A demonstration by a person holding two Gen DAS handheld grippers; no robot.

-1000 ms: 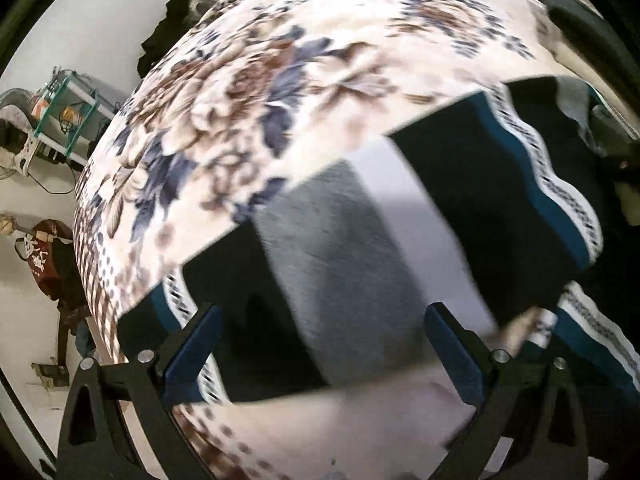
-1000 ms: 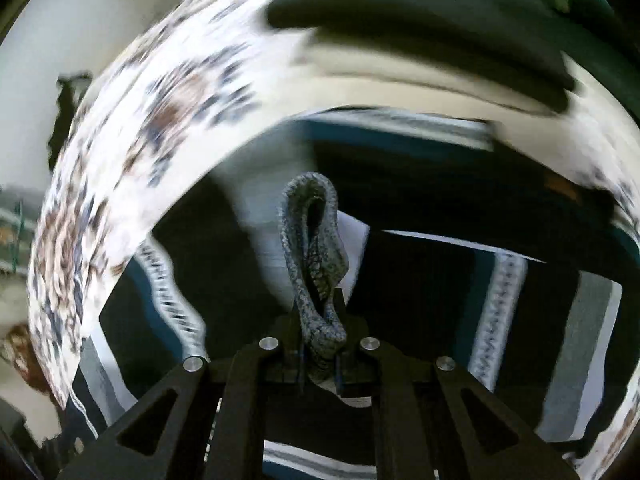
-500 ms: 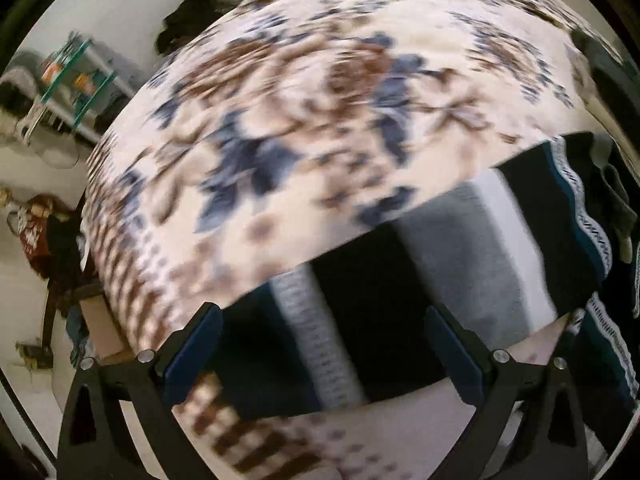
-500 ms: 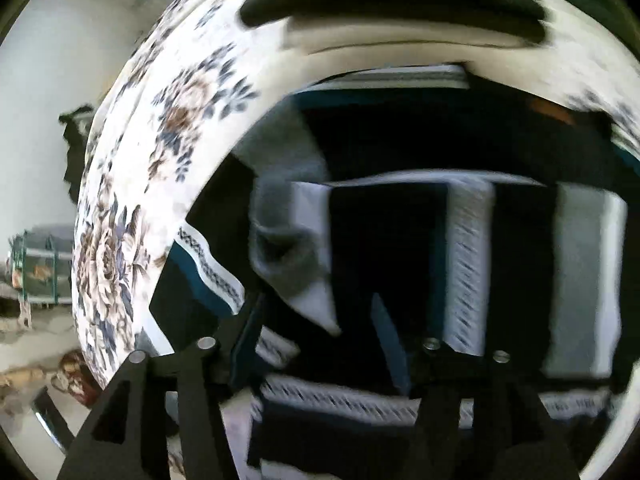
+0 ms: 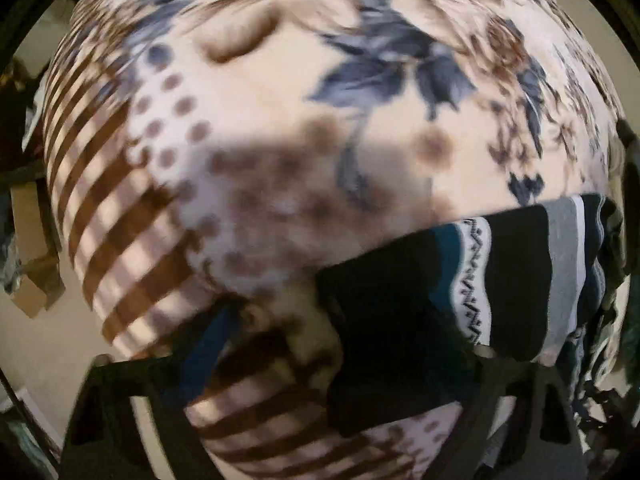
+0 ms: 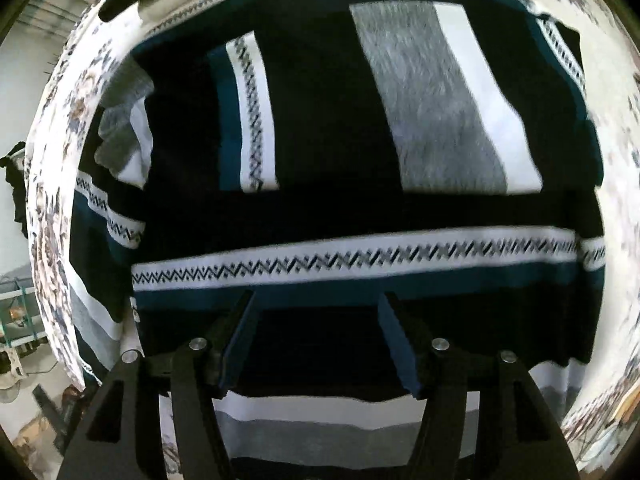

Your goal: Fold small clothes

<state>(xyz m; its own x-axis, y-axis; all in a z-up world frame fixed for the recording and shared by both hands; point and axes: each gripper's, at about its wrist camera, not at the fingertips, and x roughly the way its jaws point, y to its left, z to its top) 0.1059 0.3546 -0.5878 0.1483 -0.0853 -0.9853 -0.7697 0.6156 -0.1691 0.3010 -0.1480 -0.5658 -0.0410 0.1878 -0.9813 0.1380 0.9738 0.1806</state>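
Observation:
A knitted sweater (image 6: 332, 152), black with teal, grey and white zigzag bands, lies spread on the floral blanket (image 6: 48, 184). One part with upright stripes is folded over the body. My right gripper (image 6: 318, 320) points down over the sweater's lower bands, open, with nothing pinched between its blue pads (image 6: 240, 340). In the blurred left wrist view only the sweater's edge (image 5: 516, 276) shows at the lower right. My left gripper (image 5: 332, 360) hangs over its black corner (image 5: 384, 352), jaws closing. That corner lies between the fingers, and I see no pad pressing on it.
The blanket (image 5: 280, 120) with flowers, dots and brown stripes fills most of the left wrist view. Cardboard boxes (image 5: 32, 280) stand on the floor beyond its left edge. A dark garment (image 6: 120, 0) lies at the blanket's far end, and a green rack (image 6: 16, 312) stands by the wall.
My right gripper let go of the pinched knit fold and opened over the sweater's body. My left gripper travelled across the sweater to its corner, and its jaws narrowed.

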